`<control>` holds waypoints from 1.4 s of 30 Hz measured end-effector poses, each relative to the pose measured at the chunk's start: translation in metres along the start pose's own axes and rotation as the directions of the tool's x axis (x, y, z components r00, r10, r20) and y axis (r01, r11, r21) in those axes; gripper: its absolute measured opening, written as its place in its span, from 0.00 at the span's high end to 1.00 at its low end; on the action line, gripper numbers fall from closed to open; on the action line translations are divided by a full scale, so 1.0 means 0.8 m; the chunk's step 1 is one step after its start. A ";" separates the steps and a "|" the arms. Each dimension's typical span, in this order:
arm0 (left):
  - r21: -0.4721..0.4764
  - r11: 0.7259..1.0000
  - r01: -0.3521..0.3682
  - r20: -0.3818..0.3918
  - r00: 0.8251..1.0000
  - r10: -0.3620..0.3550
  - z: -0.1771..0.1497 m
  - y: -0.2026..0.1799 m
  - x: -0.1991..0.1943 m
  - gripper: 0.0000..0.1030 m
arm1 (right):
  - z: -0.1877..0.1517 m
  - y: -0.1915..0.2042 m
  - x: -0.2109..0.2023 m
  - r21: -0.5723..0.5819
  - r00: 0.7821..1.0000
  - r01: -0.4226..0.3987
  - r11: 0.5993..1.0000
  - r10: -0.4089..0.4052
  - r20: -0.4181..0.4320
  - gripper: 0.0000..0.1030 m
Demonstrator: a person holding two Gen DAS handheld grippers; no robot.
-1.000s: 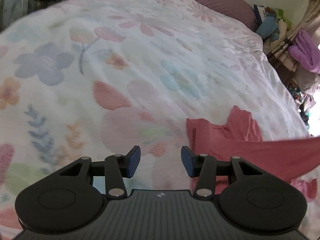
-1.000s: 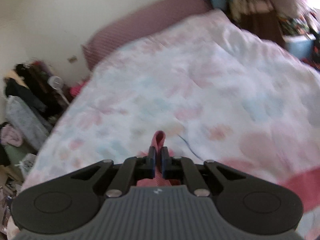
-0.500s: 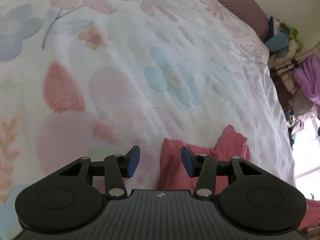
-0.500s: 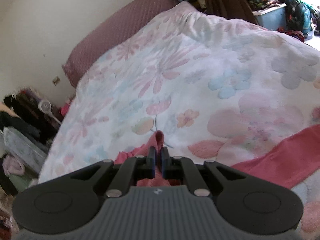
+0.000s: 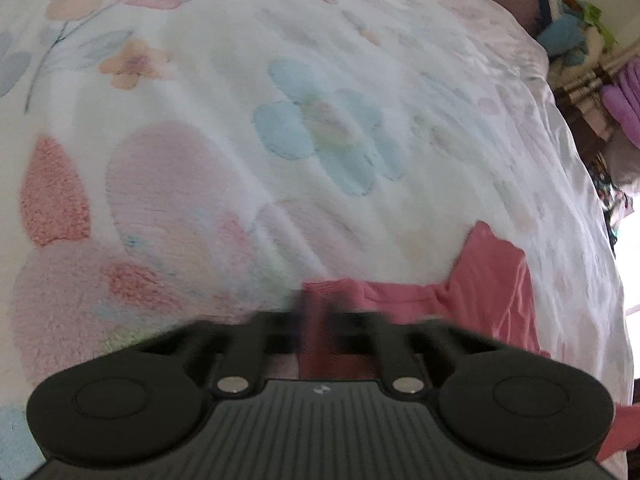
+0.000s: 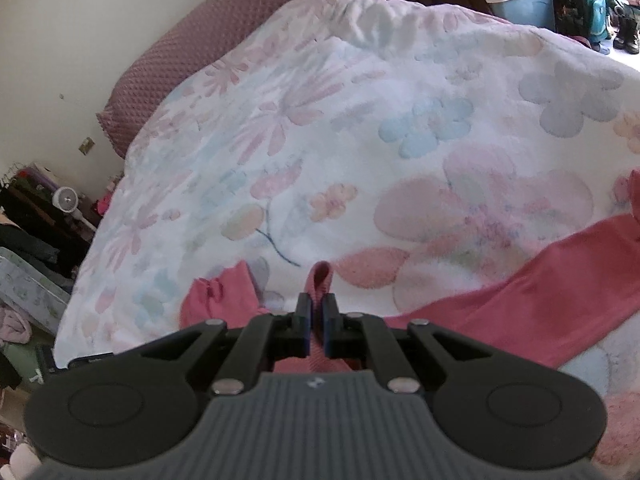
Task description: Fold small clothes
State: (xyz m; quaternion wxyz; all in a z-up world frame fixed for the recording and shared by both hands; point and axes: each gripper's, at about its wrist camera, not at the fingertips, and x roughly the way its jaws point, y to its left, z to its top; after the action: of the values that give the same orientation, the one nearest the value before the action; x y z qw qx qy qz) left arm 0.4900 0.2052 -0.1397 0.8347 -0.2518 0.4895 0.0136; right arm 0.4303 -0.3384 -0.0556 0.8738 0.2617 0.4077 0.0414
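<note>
A pink garment (image 5: 492, 280) lies spread on the floral bedspread (image 5: 280, 80), low and right in the left wrist view. My left gripper (image 5: 318, 312) is motion-blurred, and its jaws are closing tight on the garment's near left corner, with pink cloth between them. In the right wrist view the same garment (image 6: 540, 280) stretches away to the right. My right gripper (image 6: 316, 316) is shut on a fold of it, and a small loop of cloth sticks out past the fingertips. A bunched pink part (image 6: 220, 296) lies just left of it.
A mauve pillow (image 6: 180, 60) lies along the head of the bed by the wall. Piled belongings and a small fan (image 6: 66, 200) crowd the floor on one side. On the other side are a blue tub (image 6: 524, 4) and purple cloth (image 5: 624, 100).
My left gripper dropped toward the pink garment's corner and went from wide open to closed on it. My right gripper, still shut on its fold, sank toward the bed and rolled.
</note>
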 end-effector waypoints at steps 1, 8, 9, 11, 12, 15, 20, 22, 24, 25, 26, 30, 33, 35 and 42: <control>0.005 1.000 0.015 0.025 1.000 -0.015 -0.001 0.001 -0.010 0.98 | 0.000 -0.002 0.001 0.002 1.000 0.002 1.000 -0.002 0.000 1.00; 0.102 0.994 -0.035 0.092 0.995 0.026 0.018 0.027 -0.063 0.99 | 0.016 -0.035 0.001 0.067 0.997 0.057 0.996 -0.060 0.046 1.00; 0.104 0.994 -0.035 0.069 0.997 0.028 0.019 0.028 -0.056 0.99 | 0.017 -0.041 0.015 0.063 0.995 0.091 0.994 -0.093 0.028 1.00; 0.100 0.994 -0.036 0.038 0.999 0.032 0.013 0.026 -0.041 0.96 | 0.011 -0.055 0.050 0.081 0.996 0.089 0.993 -0.086 -0.040 1.00; 0.086 0.994 -0.061 0.056 0.997 0.057 0.010 0.025 -0.039 0.95 | 0.007 -0.060 0.065 0.083 0.994 0.093 0.992 -0.088 -0.062 1.00; 0.067 0.996 -0.058 0.078 0.996 0.053 -0.002 0.028 -0.050 0.73 | -0.005 -0.064 0.094 0.046 0.989 0.125 0.991 -0.121 -0.091 1.00; 0.288 0.958 -0.016 0.061 0.998 -0.002 -0.042 0.013 -0.103 0.72 | -0.010 -0.074 0.103 0.051 0.987 0.137 0.989 -0.132 -0.089 0.82; 0.379 0.925 -0.018 0.047 0.999 0.001 -0.065 -0.001 -0.119 0.70 | -0.012 -0.071 0.091 0.042 0.990 0.128 0.991 -0.125 -0.061 0.61; 0.458 0.889 -0.013 0.034 0.999 -0.004 -0.093 -0.012 -0.130 0.68 | -0.016 -0.067 0.072 0.031 0.993 0.119 0.992 -0.119 -0.027 0.63; 0.498 0.867 -0.017 0.034 0.999 0.000 -0.108 -0.016 -0.133 0.64 | -0.019 -0.067 0.061 0.027 0.993 0.118 0.993 -0.117 -0.014 0.61; 0.532 0.846 -0.027 0.038 0.999 0.009 -0.122 -0.022 -0.134 0.62 | -0.024 -0.069 0.052 0.027 0.993 0.117 0.993 -0.117 -0.007 0.61; 0.642 0.764 -0.071 0.045 0.997 0.055 -0.170 -0.044 -0.120 0.58 | -0.047 -0.080 0.040 0.062 0.993 0.110 0.992 -0.108 -0.039 0.58; 0.695 0.714 -0.088 0.045 0.996 0.080 -0.190 -0.054 -0.104 0.57 | -0.053 -0.088 0.050 0.117 0.995 0.092 0.989 -0.086 -0.052 0.57; 0.717 0.681 -0.147 0.079 0.988 0.130 -0.199 -0.059 -0.091 0.57 | -0.051 -0.091 0.062 0.145 0.995 0.088 0.986 -0.082 -0.049 0.57; 0.665 0.730 -0.160 0.137 0.986 0.091 -0.180 -0.049 -0.110 0.92 | -0.039 -0.066 0.053 0.147 0.999 0.049 0.988 -0.047 -0.019 0.99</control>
State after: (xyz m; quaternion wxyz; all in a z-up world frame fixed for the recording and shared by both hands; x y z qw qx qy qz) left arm 0.3379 0.1285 -0.1080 0.8885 0.1013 0.4371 -0.0959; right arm 0.4286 -0.3582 -0.1273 0.8496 0.3155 0.4226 -0.0078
